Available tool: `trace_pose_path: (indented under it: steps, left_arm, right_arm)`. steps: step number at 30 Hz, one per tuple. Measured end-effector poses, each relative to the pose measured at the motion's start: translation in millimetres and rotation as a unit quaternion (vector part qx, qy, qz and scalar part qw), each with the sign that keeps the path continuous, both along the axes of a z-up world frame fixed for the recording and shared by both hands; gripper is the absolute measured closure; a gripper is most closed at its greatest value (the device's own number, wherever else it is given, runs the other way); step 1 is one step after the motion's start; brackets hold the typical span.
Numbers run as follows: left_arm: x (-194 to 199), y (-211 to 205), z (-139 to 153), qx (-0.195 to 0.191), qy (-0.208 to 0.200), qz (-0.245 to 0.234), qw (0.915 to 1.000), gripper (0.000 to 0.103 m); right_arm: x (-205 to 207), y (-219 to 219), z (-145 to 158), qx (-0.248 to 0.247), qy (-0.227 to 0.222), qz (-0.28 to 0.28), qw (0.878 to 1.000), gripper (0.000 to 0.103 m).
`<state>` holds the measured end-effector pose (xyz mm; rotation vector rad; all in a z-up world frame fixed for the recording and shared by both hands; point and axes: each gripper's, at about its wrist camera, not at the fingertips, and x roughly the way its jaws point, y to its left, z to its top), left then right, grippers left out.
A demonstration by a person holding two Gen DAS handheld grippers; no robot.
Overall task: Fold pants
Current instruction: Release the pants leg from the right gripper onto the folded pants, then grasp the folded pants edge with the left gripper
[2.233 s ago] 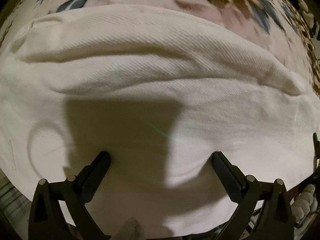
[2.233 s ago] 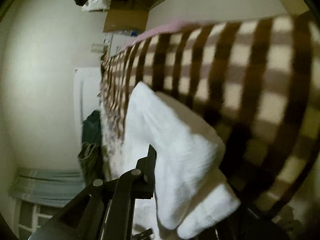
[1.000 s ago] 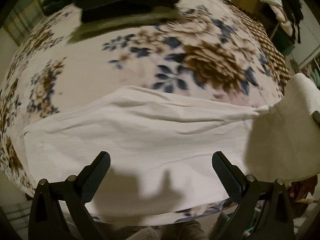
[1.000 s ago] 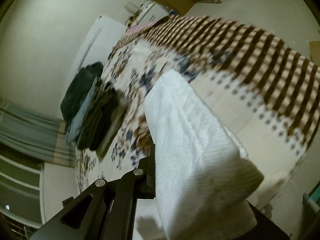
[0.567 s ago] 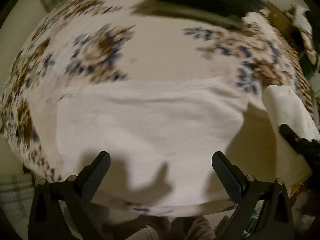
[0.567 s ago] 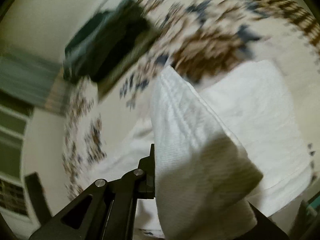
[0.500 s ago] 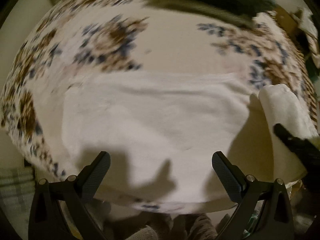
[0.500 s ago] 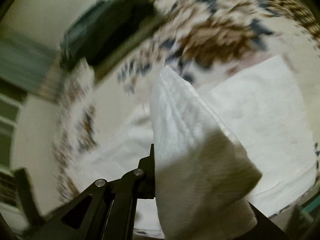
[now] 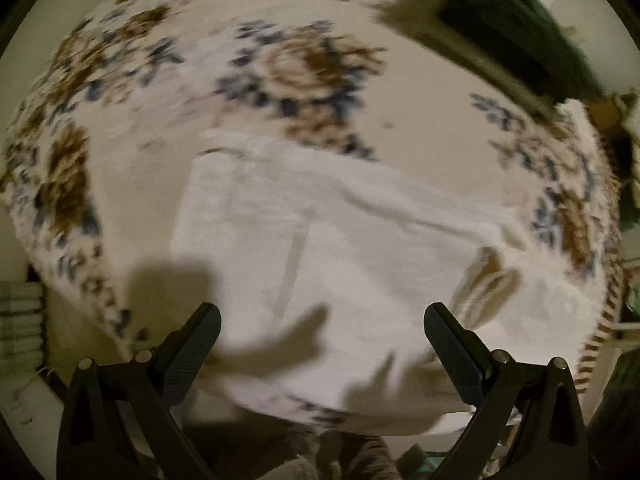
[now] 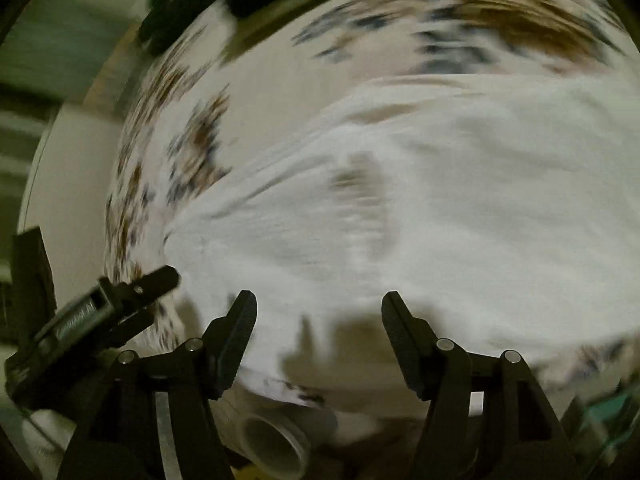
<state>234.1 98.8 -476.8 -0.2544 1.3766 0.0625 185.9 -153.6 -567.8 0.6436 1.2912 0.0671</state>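
The white pants (image 9: 340, 256) lie folded in a flat band on the floral bedspread (image 9: 280, 60), near the bed's front edge. They also show in the right wrist view (image 10: 440, 200), blurred by motion. My left gripper (image 9: 320, 332) is open and empty, held above the pants' near edge. My right gripper (image 10: 318, 312) is open and empty above the pants. The left gripper's finger (image 10: 136, 292) shows at the left of the right wrist view.
A pile of dark folded clothes (image 9: 512, 20) lies at the far side of the bed, also in the right wrist view (image 10: 188, 4). The bed's front edge drops off just below the pants. A pale round tube end (image 10: 276, 444) sits under the right gripper.
My right gripper has let go of the pants' end, which now lies folded over on the rest. Both views have swung left over the bed.
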Motion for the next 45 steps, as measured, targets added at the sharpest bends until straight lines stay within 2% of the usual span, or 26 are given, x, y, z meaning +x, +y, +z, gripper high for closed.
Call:
trace_pose_path:
  steps: [4,9,12,13,14,15,17,20,24,29,31,34,38,39,41,45]
  left_arm:
    - [6.3,-52.3,-3.4,-0.032,-0.011,-0.057,0.9978,0.000]
    - [21.8,-118.7,-27.8,-0.046,-0.009,-0.125,0.9911,0.003]
    - [34.1,-152.2,-43.5,-0.040,-0.012,-0.166,0.9853,0.023]
    - [36.6,-161.8,-49.9,-0.037,-0.011,-0.180,0.9829,0.047]
    - [39.0,-170.1,-57.0,-0.035,-0.006,-0.194,0.9804,0.076]
    - [41.0,-175.8,-64.3,-0.026,0.000,-0.203,0.9788,0.087]
    - [43.4,-175.0,-65.9,-0.028,-0.010,-0.203,0.9788,0.095]
    - [43.7,-159.1,-49.5,-0.053,-0.037,-0.184,0.9808,0.096]
    - [46.6,-141.0,-28.6,-0.080,-0.049,-0.165,0.9819,0.096]
    - [56.5,-127.9,-29.7,-0.074,-0.047,-0.143,0.9858,0.096]
    - [63.8,-126.4,-40.6,-0.088,-0.026,-0.138,0.9862,0.096]
    - [65.7,-116.9,-48.9,-0.128,0.007,-0.114,0.9852,0.089]
    - [50.4,-93.9,-37.2,-0.135,-0.007,-0.094,0.9863,0.048]
    - [44.1,-86.3,-36.3,-0.147,-0.008,-0.081,0.9858,0.044]
    - [33.3,-79.5,-44.4,-0.178,0.006,-0.066,0.9817,0.041]
    - [23.1,-97.7,-75.9,-0.195,0.052,-0.078,0.9763,0.041]
  right_arm:
    - [-40.5,-66.8,-3.4,-0.020,0.039,-0.073,0.996,0.035]
    - [-76.6,-131.4,-22.8,-0.057,0.090,-0.120,0.987,0.035]
    - [-88.4,-152.3,-25.7,-0.071,0.092,-0.136,0.984,0.035]
    - [-89.6,-156.3,-26.6,-0.072,0.089,-0.141,0.983,0.035]
    - [-88.3,-156.8,-27.6,-0.072,0.087,-0.144,0.983,0.035]
    - [-87.6,-158.9,-28.7,-0.073,0.084,-0.148,0.983,0.035]
    - [-83.6,-160.2,-29.6,-0.072,0.081,-0.155,0.982,0.035]
    - [-79.6,-164.4,-25.6,-0.070,0.071,-0.167,0.981,0.035]
    - [-71.6,-158.6,-24.4,-0.053,0.068,-0.171,0.982,0.035]
    - [-70.1,-152.8,-23.4,-0.023,0.066,-0.165,0.984,0.035]
    - [-64.9,-144.3,-23.0,-0.012,0.067,-0.153,0.986,0.035]
    - [-60.3,-134.3,-25.1,0.005,0.071,-0.142,0.987,0.035]
    - [-55.7,-126.4,-28.9,0.026,0.076,-0.134,0.988,0.035]
    - [-55.6,-125.2,-30.4,0.027,0.078,-0.133,0.988,0.035]
    - [-57.9,-124.2,-34.9,0.030,0.082,-0.131,0.988,0.035]
    - [-59.9,-128.4,-44.9,0.036,0.099,-0.137,0.985,0.035]
